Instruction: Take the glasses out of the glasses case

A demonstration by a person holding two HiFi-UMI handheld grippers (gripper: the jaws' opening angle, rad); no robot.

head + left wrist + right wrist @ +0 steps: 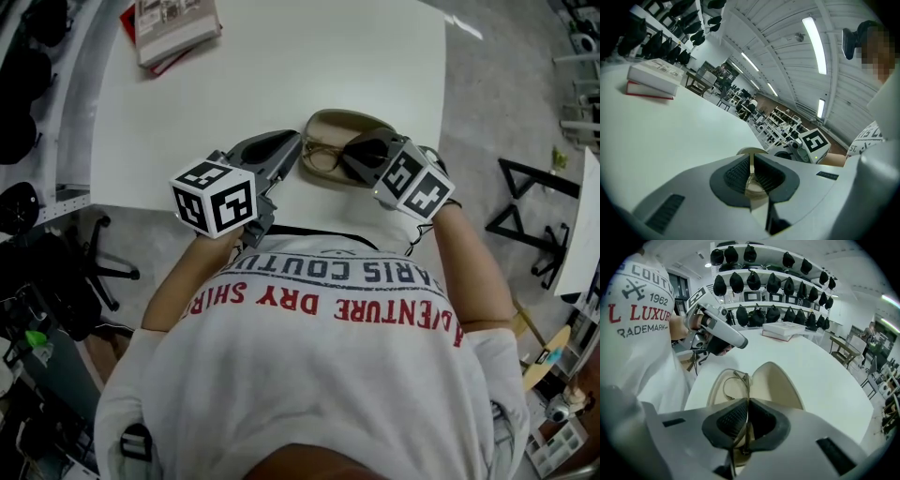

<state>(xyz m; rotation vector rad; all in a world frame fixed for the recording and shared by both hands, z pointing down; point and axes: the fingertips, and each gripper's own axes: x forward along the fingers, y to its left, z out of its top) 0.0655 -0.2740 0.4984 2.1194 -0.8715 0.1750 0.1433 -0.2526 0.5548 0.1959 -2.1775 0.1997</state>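
- In the head view the right tongs (361,157) cover half of the glasses (323,157); one lens shows.
- In their own view the left tongs (751,159) hide nearly all of the glasses case (750,150); only a rim strip shows.
- The books (173,33) are cut by the head view's top edge.

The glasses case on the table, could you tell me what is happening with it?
A person is working with two hand-held grippers. The left gripper has its jaws shut on the edge of the open glasses case, on the white table. The right gripper has its jaws shut on the frame of the glasses, which lie in the case, not yet lifted out.
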